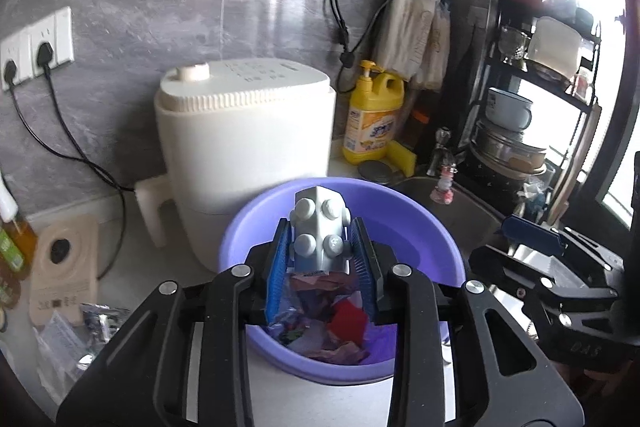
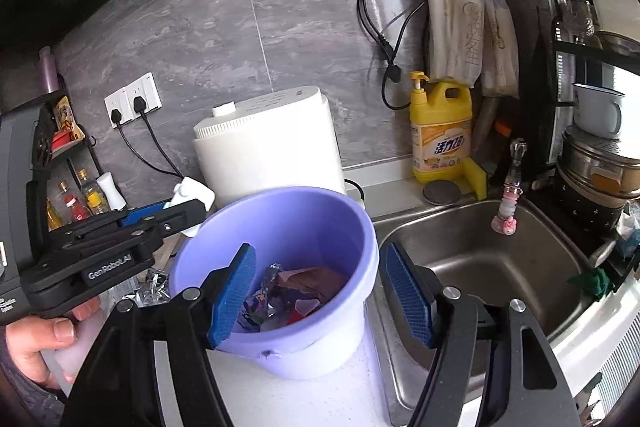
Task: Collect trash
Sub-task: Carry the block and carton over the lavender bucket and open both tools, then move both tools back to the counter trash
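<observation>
On the white desk [image 2: 320, 399], at 9 o'clock of the steel sink [image 2: 480, 267]: purple bucket [image 2: 320, 339], upright, holding crumpled wrappers [image 2: 288, 295] and other trash. Directly at 12 o'clock of the bucket: white appliance [image 2: 272, 147]; at 3 o'clock of that appliance, yellow detergent bottle [image 2: 440, 139] against the grey wall. Left tool [image 1: 320, 247] above the bucket mouth, grey studded block [image 1: 320, 231] between the blue pads [image 1: 280, 259]; contact of pads with block not determinable. Right tool [image 2: 320, 291] spread wide, nothing gripped, one pad inside the bucket rim, the other outside it at 3 o'clock. Left hand [image 2: 44, 343] visible at 8 o'clock in the right wrist view.
</observation>
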The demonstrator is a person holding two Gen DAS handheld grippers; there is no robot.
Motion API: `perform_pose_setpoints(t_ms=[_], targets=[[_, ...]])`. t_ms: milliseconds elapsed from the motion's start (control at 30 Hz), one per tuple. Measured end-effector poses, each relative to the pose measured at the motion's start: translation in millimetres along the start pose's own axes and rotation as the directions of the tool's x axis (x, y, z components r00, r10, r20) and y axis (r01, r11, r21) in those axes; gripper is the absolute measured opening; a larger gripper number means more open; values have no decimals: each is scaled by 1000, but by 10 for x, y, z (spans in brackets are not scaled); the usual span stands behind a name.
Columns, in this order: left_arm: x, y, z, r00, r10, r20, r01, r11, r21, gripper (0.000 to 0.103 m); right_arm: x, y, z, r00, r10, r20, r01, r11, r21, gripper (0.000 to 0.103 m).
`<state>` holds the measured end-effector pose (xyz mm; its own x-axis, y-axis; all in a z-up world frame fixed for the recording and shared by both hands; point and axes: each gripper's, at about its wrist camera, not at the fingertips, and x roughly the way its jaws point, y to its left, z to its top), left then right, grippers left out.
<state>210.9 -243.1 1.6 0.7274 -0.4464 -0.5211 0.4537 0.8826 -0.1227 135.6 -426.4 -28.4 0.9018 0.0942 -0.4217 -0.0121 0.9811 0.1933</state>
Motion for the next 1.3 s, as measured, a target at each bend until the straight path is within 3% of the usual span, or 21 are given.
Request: perform_pose_setpoints(t_ms=[100, 167, 367, 467, 933, 1133, 1300], targets=[[14, 36, -19, 999, 31, -19, -31, 999, -11, 68, -57, -12, -23, 1000, 14, 15, -14, 1000, 10, 77], [-43, 90, -32, 998, 57, -14, -57, 998, -15, 78, -78, -6, -35, 999, 29, 23, -30, 999, 12, 81], [-272, 318, -102, 993, 118, 15, -117, 992, -48, 95, -12, 92, -40, 998, 62, 25, -63, 998, 15, 91], [-391, 462, -155, 989, 148, 24, -146, 987, -70, 97, 40, 206, -18, 996, 85, 26, -85, 996, 5, 95], [-883, 1061, -363, 955, 294, 29, -289, 950, -120, 97, 286, 908, -47, 975, 222, -21, -223, 972, -73, 95], [-1062, 1305, -484, 946, 324, 21, -316, 934, -166, 97, 378, 1195, -82, 962, 269, -43, -272, 956, -106, 95], [-1254, 1514, -635, 927, 376, 11, -366, 908, -203, 97, 441, 1436, -113, 951, 302, -65, -308, 942, -136, 95]])
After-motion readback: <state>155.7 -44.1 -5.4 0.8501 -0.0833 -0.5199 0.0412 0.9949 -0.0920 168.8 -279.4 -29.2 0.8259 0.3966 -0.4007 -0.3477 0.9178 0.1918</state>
